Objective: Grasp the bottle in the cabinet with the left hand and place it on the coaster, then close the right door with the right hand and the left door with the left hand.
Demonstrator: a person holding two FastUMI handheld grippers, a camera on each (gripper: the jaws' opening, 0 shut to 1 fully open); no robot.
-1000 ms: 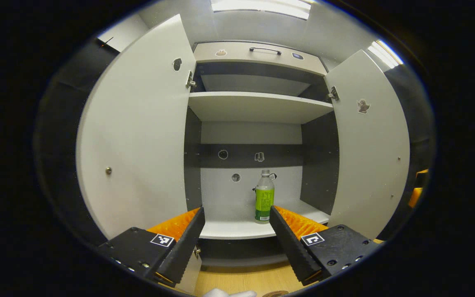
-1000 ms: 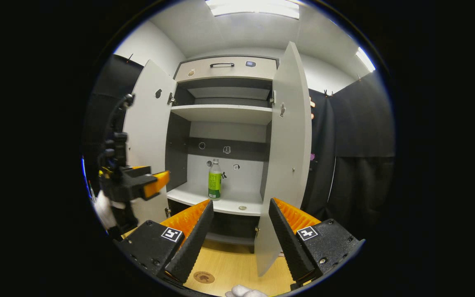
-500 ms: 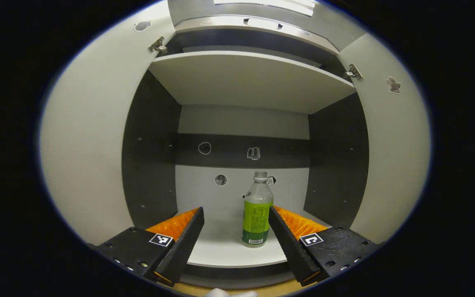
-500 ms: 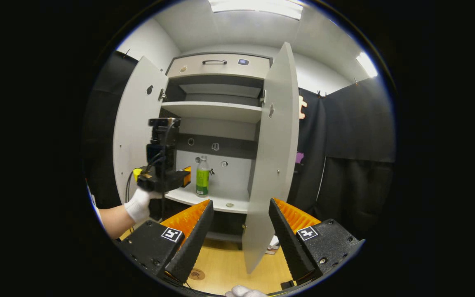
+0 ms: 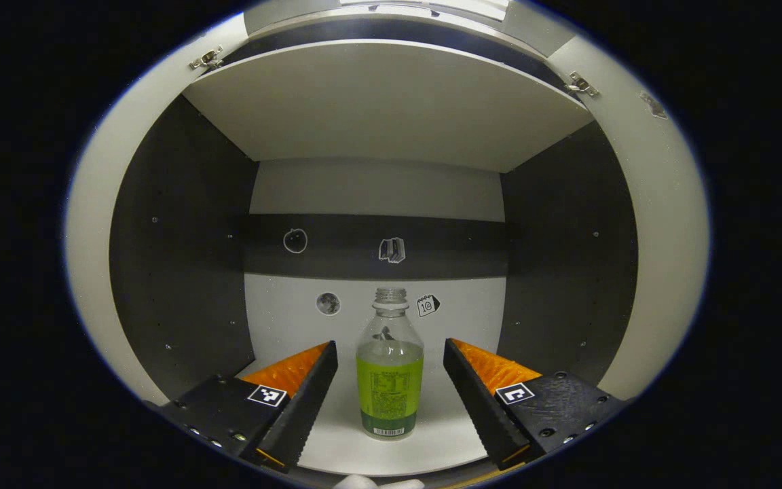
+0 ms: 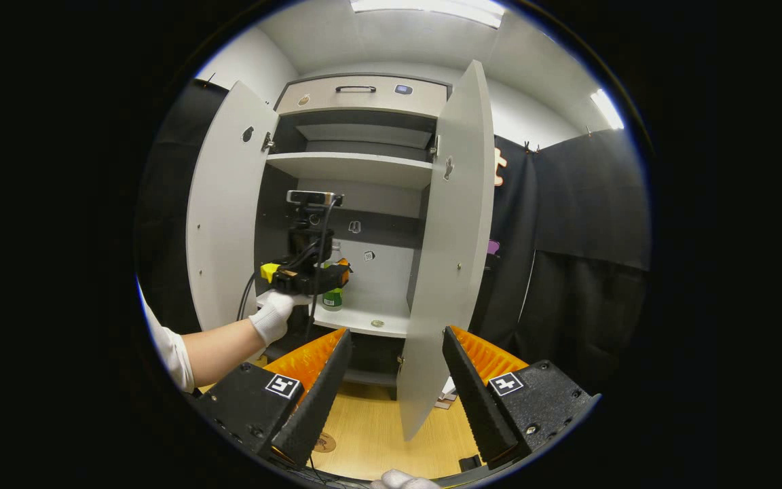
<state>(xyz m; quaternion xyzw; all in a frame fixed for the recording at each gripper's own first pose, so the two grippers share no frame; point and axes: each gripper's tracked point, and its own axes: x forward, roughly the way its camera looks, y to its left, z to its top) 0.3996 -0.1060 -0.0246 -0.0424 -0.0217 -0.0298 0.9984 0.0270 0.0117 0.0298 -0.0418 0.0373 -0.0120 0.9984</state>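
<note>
We hold the left gripper [image 5: 389,353] level inside the cabinet [image 5: 180,224], jaws spread on either side of the bottle [image 5: 389,380] upright on the lower shelf [image 5: 337,445], ready to pinch. The right gripper [image 6: 391,346] waits outside, jaws spread, facing the right door [image 6: 449,272].

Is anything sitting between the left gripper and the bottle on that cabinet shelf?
Nothing visible. In the left gripper view the bottle stands upright on the shelf, straight ahead between the open fingers of the left gripper, with bare shelf on either side. Both cabinet doors are swung wide.
</note>
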